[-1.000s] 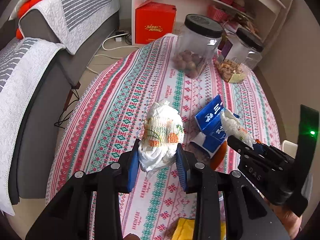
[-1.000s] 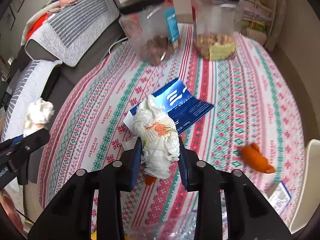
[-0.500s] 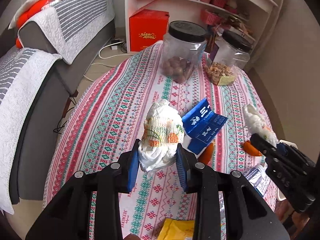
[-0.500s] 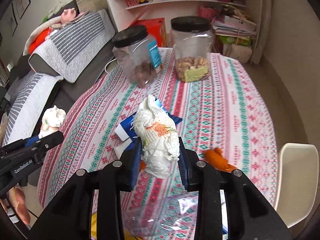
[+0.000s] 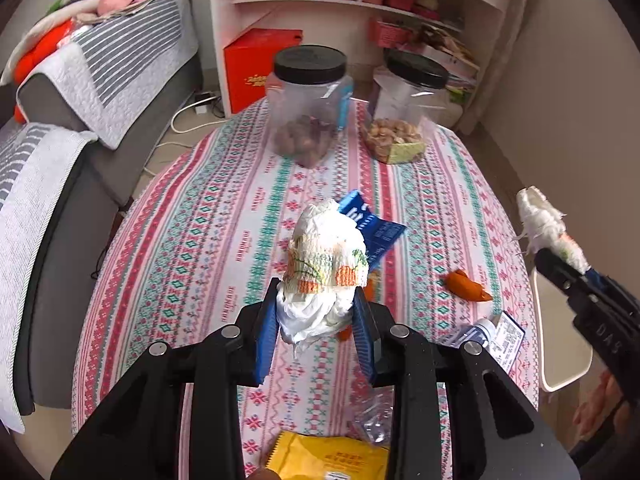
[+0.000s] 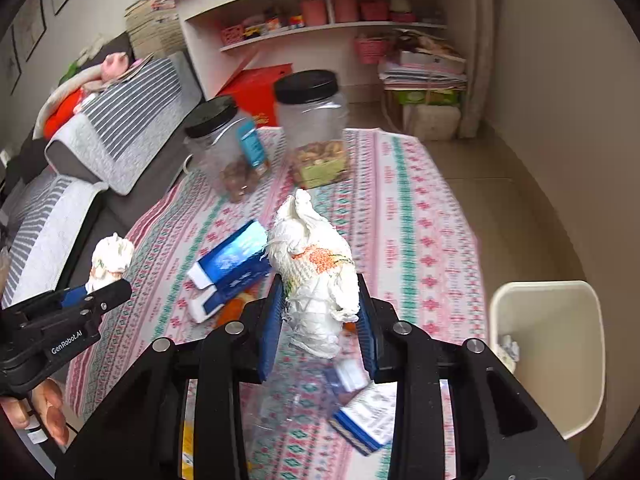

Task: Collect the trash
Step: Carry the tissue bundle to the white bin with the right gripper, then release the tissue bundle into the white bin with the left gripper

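The left gripper [image 5: 316, 322] holds a crumpled wad [image 5: 326, 264] of white tissue with an orange and green print; its blue fingers [image 5: 266, 336] press the wad's lower part from both sides, and the wad stands up above them, lifted clear of the surface [image 5: 192, 240]. The right gripper [image 6: 320, 320] holds a second wad [image 6: 316, 272] of the same kind in the same way, its fingers [image 6: 270, 320] closed on the lower half. In the left view the right gripper shows at the right edge, out past the rim of the surface; in the right view the left gripper shows at the left edge, with a hand [image 6: 48, 408] beneath it.

On the patterned cloth, a blue carton [image 5: 374, 226] lies flattened near the middle, just beyond the left wad. An orange peel [image 5: 466, 286] lies to its right, and another orange scrap [image 5: 346, 334] shows just below the left wad. A small bottle [image 5: 486, 328] with a printed label lies near the right rim, a yellow packet [image 5: 332, 460] lies at the near edge, and a crumpled clear wrapper [image 5: 374, 420] is beside it. Two black-lidded jars [image 5: 308, 104] stand at the far end. A cream bin [image 6: 556, 352] stands on the floor to the right of the surface, with a bit of crumpled paper inside.
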`<action>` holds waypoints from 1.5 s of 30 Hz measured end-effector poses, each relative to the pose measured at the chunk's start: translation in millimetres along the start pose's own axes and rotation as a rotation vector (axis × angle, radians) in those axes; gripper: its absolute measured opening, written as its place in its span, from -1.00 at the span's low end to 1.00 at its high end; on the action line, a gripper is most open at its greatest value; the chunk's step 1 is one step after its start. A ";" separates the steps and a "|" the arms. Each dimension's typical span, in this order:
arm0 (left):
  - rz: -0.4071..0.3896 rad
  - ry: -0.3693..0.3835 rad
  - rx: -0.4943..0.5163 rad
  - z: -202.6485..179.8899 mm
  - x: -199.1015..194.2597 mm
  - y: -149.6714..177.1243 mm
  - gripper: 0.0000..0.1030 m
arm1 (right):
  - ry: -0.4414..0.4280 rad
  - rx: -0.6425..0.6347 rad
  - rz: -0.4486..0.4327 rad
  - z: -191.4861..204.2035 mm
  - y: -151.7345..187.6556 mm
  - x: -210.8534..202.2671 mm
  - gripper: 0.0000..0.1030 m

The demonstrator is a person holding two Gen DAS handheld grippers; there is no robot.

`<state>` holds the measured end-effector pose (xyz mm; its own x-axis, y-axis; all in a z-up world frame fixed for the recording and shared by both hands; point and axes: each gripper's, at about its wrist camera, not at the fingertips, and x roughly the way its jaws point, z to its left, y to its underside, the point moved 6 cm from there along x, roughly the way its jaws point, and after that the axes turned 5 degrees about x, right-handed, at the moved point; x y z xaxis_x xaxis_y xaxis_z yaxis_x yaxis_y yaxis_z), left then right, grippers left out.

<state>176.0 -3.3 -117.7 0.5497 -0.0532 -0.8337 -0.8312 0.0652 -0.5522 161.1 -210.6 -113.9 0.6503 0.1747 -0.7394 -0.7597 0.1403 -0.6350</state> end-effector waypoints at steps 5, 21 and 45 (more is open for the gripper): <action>-0.013 0.014 0.041 -21.5 -3.4 0.0 -0.35 | 0.037 0.048 -0.033 -37.6 -3.4 -21.9 -0.39; -0.051 0.076 0.191 -113.7 -15.7 3.6 -0.35 | 0.217 0.245 -0.099 -174.7 5.7 -86.7 -0.33; 0.034 0.309 0.470 -356.2 -21.4 43.8 -0.28 | 0.361 0.613 -0.330 -295.8 21.2 -180.2 0.86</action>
<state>98.1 -354.3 -121.0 0.4146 -0.3283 -0.8487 -0.6823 0.5051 -0.5286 29.9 -527.4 -60.4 0.7253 -0.2825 -0.6278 -0.3266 0.6615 -0.6750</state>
